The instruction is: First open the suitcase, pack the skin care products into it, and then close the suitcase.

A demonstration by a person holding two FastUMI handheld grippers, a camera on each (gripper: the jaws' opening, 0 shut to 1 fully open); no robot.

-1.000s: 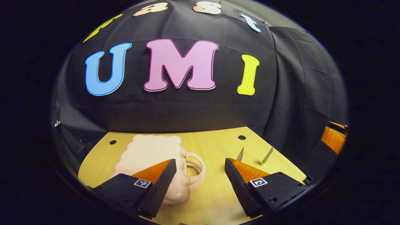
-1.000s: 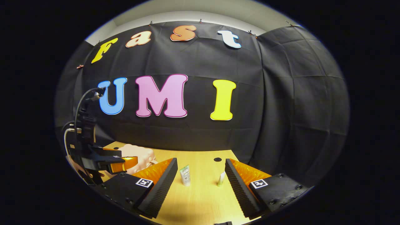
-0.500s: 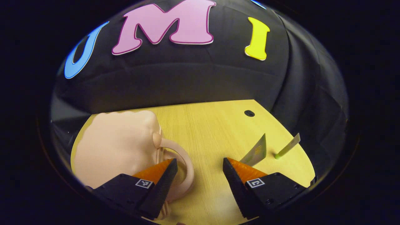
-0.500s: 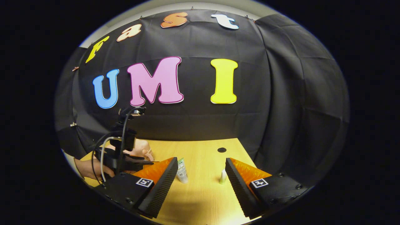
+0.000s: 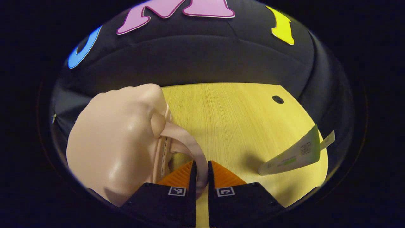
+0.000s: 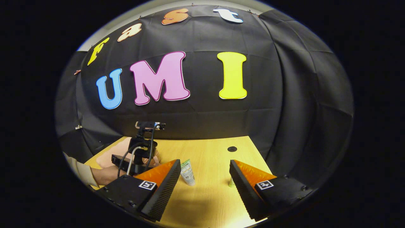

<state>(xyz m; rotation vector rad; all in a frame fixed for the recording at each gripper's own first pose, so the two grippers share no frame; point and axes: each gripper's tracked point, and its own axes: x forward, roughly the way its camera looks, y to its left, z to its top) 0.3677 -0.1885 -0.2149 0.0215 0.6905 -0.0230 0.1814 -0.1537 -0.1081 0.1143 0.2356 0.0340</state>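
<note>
Pinching the suitcase handle, left gripper; right gripper spread wide.

We see a pale wooden table with fine straight grain and a small dark round hole near its far edge. Black cloth, creased in squares, hangs behind and to the right of it, and a strip of light wall shows above the cloth.
</note>
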